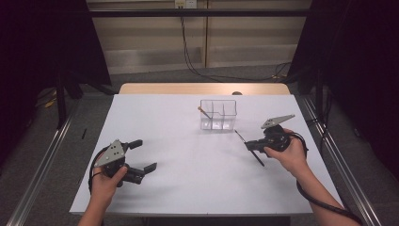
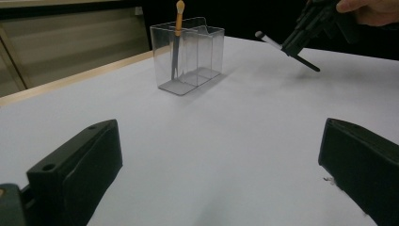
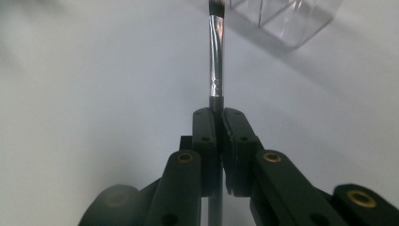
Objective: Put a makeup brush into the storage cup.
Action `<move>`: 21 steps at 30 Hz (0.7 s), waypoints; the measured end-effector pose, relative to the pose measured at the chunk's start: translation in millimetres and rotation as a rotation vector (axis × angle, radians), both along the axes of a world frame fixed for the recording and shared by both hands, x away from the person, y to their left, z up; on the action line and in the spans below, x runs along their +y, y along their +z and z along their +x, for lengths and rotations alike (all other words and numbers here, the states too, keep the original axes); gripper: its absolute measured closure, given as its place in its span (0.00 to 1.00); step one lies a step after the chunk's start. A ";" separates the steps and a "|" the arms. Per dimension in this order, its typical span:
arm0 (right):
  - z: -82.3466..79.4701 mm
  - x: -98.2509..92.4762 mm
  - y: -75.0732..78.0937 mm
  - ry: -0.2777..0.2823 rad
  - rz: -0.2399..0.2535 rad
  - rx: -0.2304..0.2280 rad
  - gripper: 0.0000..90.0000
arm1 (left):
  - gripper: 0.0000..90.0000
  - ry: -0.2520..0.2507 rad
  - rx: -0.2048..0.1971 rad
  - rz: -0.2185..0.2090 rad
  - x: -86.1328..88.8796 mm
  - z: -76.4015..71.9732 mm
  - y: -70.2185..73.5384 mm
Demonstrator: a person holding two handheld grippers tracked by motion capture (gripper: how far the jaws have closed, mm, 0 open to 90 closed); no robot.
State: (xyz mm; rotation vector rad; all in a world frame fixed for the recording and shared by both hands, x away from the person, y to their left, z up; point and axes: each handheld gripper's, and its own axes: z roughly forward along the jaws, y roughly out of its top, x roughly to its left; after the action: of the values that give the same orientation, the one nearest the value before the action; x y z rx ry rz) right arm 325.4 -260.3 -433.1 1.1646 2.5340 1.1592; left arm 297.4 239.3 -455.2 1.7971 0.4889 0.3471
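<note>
Tabletop (image 1: 197, 174): white sheet, seen from the high view; wooden edge strip exposed at 12 o'clock.

Clear organizer (image 1: 218, 114): placed upright at about 1 o'clock from tabletop centre. Three compartments are made out in a row. One orange-handled brush (image 1: 204, 112) is stood tilted in the leftmost compartment as the high view shows it; in the left gripper view it is seen leaning with the pale tip up (image 2: 178, 33).

Left gripper (image 1: 142, 155): held at about 8 o'clock of the tabletop, hand wrapped around the body from below, forearm entering from 6 o'clock. Body is kept roughly level just above the sheet and pointed toward 2–3 o'clock. Jaws are spread wide apart, nothing between them; bare tabletop is seen between the two black pads in the left gripper view.

Right gripper (image 1: 250, 145): held at about 3 o'clock, just off the organizer's near right corner, hand gripped over the body, wrist bent, forearm entering from 5 o'clock. Pointed toward 9–10 o'clock.

Black makeup brush (image 1: 249, 148): clamped crosswise between the right jaws, which are closed tight on its handle. Silver ferrule and dark bristle tip (image 3: 216, 42) are projected toward the organizer; tail end is angled down toward 5 o'clock. Brush is carried clear of the sheet, as the left gripper view shows.
</note>
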 end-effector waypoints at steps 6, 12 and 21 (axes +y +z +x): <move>-2.5 -6.9 3.6 -0.078 0.146 -0.093 0.95 | 0.00 0.004 0.000 -0.002 0.5 -0.2 0.0; -5.6 -10.3 8.0 -0.126 0.261 -0.191 0.95 | 0.00 0.005 0.002 -0.004 0.7 -0.3 0.1; -10.9 -8.1 15.4 -0.156 0.352 -0.331 0.95 | 0.00 0.004 0.001 -0.001 0.7 -0.2 0.1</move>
State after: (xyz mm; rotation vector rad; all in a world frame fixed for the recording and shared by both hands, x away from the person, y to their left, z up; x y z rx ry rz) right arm 314.5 -268.4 -417.7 1.1018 2.0140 1.6443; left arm 297.1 240.0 -455.1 1.7952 0.4931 0.3487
